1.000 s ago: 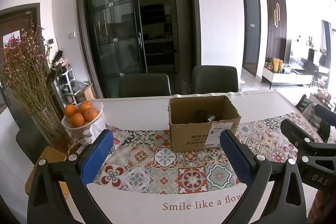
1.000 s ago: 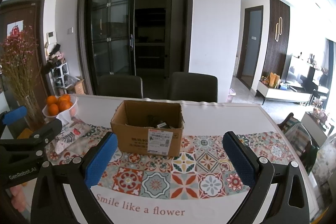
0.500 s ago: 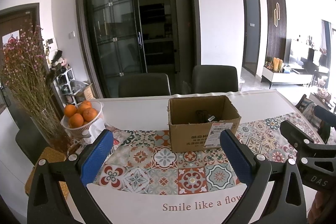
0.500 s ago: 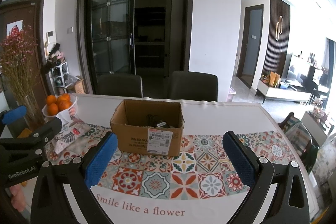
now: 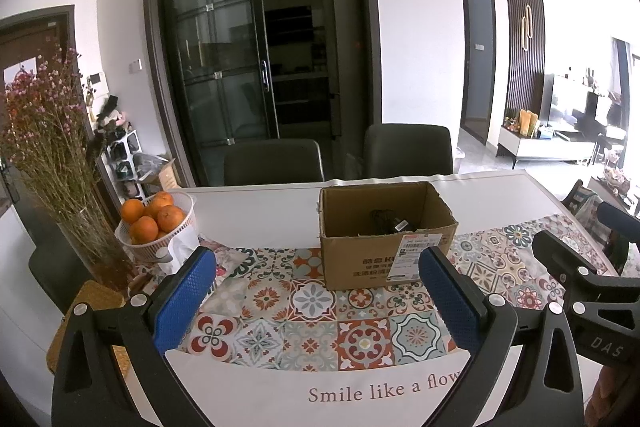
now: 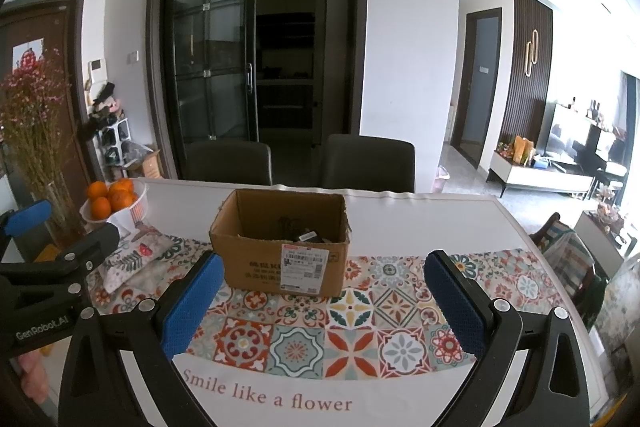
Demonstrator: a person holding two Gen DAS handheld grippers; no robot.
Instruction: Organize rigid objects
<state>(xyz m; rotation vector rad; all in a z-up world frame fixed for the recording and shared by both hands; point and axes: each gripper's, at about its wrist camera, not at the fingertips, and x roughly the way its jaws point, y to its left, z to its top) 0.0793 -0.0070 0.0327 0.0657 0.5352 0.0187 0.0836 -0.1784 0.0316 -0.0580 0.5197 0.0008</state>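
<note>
An open cardboard box [image 5: 384,251] [image 6: 280,259] with a shipping label stands on the patterned table runner [image 5: 312,323] [image 6: 352,331]. Dark items [image 5: 390,221] [image 6: 300,233] lie inside it, too dim to identify. My left gripper [image 5: 316,303] hovers open in front of the box, blue pads wide apart with nothing between them. My right gripper [image 6: 324,303] is likewise open and empty, a little nearer than the box. Each gripper shows at the edge of the other's view.
A white basket of oranges [image 5: 154,223] [image 6: 114,203] and a glass vase of dried flowers [image 5: 52,163] stand at the table's left. A floral pouch [image 6: 132,259] lies beside them. Two dark chairs [image 5: 276,163] [image 6: 368,163] stand behind the table.
Nothing has clearly changed; both grippers hold almost still, with only a slight drift of the right view.
</note>
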